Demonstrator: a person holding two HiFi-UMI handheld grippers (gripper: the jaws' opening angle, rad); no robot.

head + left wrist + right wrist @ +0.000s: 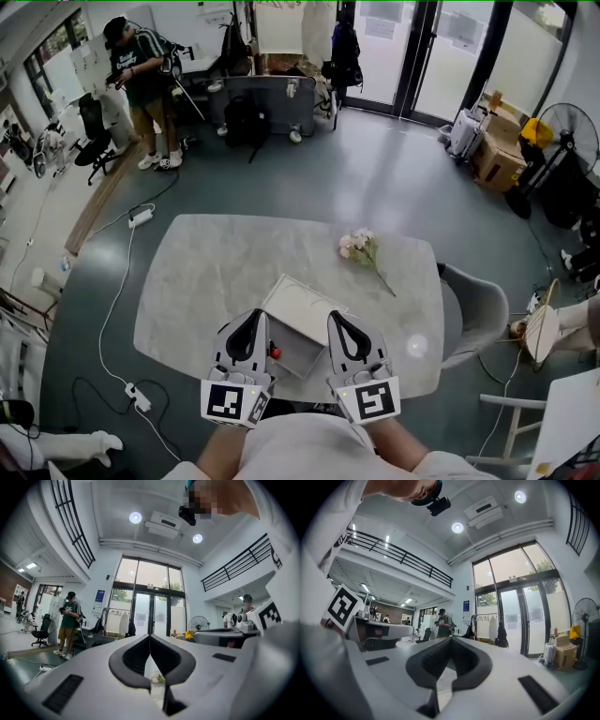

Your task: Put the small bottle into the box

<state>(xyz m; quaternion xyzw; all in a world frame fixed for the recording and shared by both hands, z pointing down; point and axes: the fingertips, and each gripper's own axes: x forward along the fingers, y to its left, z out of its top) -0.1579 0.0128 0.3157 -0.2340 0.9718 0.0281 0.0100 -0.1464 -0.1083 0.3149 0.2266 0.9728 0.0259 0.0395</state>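
**Staging both grippers at the box, nothing gripped**

Judge the step from the small bottle's place alone: either not yet picked, or already set down (not decidable here).

Find the box (298,354) open on the table (206,272), with the lid (305,302) raised on the box's far side.

Locate the left gripper (250,323) just beside the box's left edge. Locate the right gripper (339,323) just beside its right edge. Note that both point away across the box.

Read both pairs of jaws as pressed together tip to tip, pinching nothing. Confirm this in each gripper view, where only table and room show past the closed tips.

Take the small red-capped item at the box's left wall as the small bottle (275,352). Place it just beside the left gripper's body, nearer the person than the jaw tips, and not between any jaws. Do not try to tell whether it stands inside the box's left wall or just outside it; too small to resolve.

If outside:
- Draw the left gripper back until the tips clear the bottle.
- Spread the jaws and close them on its body.
- Lift it over the box's left wall and release it inside.

If inside, expect only withdrawal from the box.
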